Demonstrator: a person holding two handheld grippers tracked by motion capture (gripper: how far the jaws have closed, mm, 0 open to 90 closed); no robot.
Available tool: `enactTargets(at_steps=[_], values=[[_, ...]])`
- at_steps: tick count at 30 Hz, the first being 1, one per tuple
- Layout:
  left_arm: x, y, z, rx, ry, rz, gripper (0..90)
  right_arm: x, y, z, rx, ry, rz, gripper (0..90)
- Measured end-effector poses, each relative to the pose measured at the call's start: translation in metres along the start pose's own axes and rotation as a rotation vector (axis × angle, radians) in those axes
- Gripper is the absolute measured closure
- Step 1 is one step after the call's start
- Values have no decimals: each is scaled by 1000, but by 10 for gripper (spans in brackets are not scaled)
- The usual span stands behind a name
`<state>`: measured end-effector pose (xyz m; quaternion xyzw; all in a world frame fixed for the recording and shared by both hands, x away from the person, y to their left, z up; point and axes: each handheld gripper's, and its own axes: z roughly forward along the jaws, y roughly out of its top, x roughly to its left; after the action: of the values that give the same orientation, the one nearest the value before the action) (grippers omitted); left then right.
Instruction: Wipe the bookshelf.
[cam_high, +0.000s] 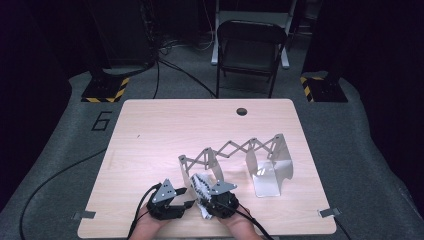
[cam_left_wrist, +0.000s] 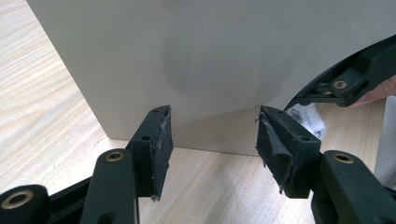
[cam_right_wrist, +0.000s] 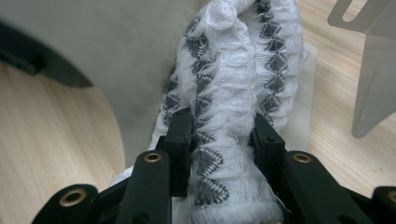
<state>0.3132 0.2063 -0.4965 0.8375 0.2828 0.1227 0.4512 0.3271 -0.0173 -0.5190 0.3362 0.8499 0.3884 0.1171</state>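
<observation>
Right gripper (cam_right_wrist: 219, 140) grips a bunched white cloth with dark diamond pattern (cam_right_wrist: 233, 84), jaws part open with pads against the fabric. Cloth lies on the near panel of the grey folding rack (cam_high: 260, 165), at the table's (cam_high: 150, 130) front edge. Left gripper (cam_left_wrist: 212, 140) stands open, holding nothing, just short of that panel.

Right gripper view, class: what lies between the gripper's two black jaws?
A rolled white knitted cloth with dark grey diamond patterning lies between the jaws of the right gripper, whose pads press on its sides; the right gripper view shows this.
</observation>
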Motion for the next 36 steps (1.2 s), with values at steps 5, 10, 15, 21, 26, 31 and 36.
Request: enactTargets(at_steps=[5, 10, 15, 21, 26, 31, 36], values=[[-1, 0, 0, -9, 3, -6, 447, 0, 2, 0, 25, 15, 16, 653], [0, 0, -2, -6, 0, 5, 446, -4, -4, -8, 37, 12, -40, 651], [-1, 1, 0, 5, -1, 6, 446, -4, -6, -10, 40, 0, -36, 639], [-1, 0, 1, 8, -2, 0, 440, -1, 2, 1, 36, -29, -20, 632], [-2, 0, -1, 0, 3, -8, 439, -2, 1, -1, 35, -20, -38, 633], [-6, 1, -2, 1, -2, -24, 377, -4, -8, -10, 33, -12, -42, 632], [-13, 2, 1, -8, 2, 0, 293, -4, -7, -9, 28, -20, -36, 632]])
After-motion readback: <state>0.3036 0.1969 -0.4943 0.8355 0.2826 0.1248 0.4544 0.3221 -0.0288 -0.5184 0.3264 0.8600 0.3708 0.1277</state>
